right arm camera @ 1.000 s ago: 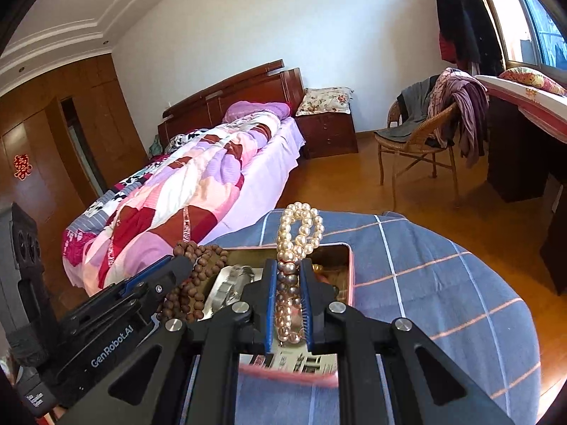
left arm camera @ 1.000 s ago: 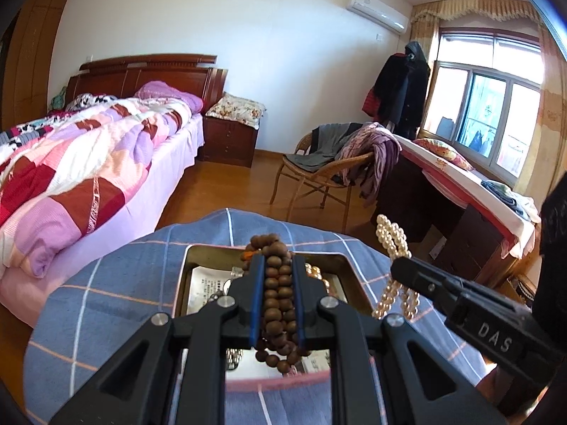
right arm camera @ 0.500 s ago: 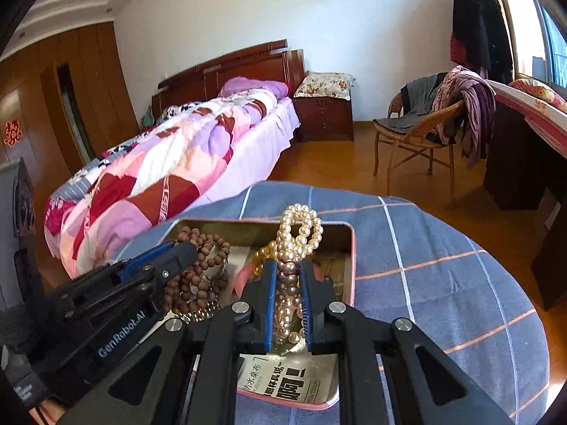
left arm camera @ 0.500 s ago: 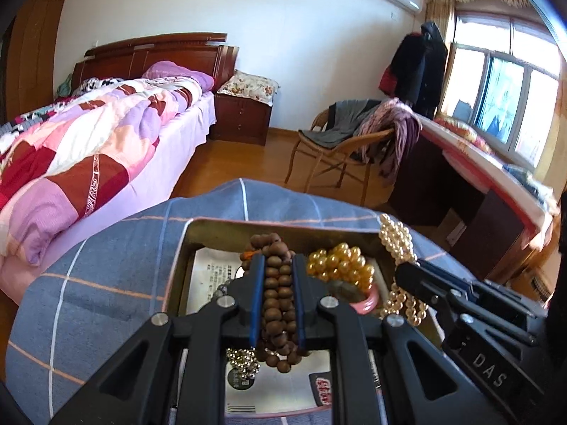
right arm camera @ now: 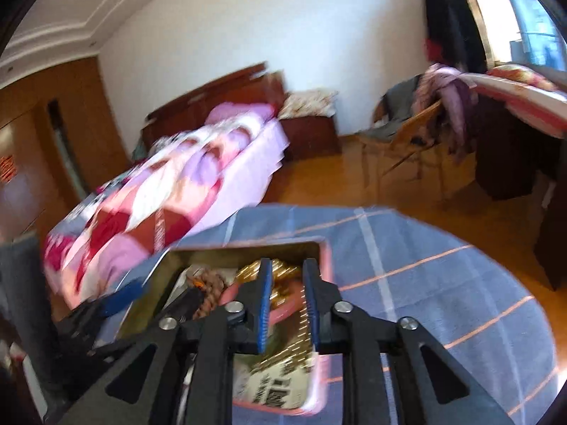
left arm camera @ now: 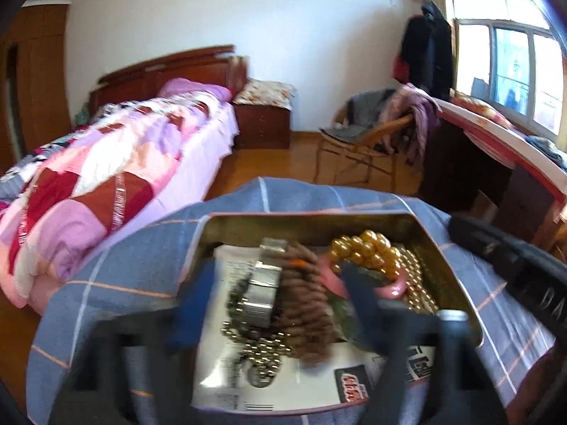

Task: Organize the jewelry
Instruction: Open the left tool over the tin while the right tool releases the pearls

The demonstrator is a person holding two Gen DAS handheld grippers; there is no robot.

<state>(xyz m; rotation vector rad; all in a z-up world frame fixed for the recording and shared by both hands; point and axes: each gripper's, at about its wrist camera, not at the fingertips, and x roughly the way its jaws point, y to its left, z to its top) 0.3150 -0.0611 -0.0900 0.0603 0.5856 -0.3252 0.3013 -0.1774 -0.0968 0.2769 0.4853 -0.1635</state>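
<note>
- Left wrist view: the tin (left arm camera: 312, 220) sits on a table under a blue checked cloth (left arm camera: 134, 269), and everything below is placed against that tin.
- The left gripper (left arm camera: 280, 304) hangs over the tin's near half; its jaws are opening and stand wide apart, with nothing pressed between them.
- The brown wooden beads (left arm camera: 301, 301) lie loose in the middle of the tin, between the blurred fingers.
- A silver watch band (left arm camera: 264, 283) lies just left of the beads; small metal beads (left arm camera: 262, 347) lie nearer the tin's front edge.
- Gold beads (left arm camera: 368, 251) and a pink bangle (left arm camera: 393, 288) fill the tin's right side.
- Right wrist view: the right gripper (right arm camera: 287, 294) is over the tin's (right arm camera: 326, 258) right half, its jaws opening, a narrow gap showing.
- The pearl strand (right arm camera: 301, 333) seems to lie in the tin below that gap, though blur makes this uncertain.
</note>
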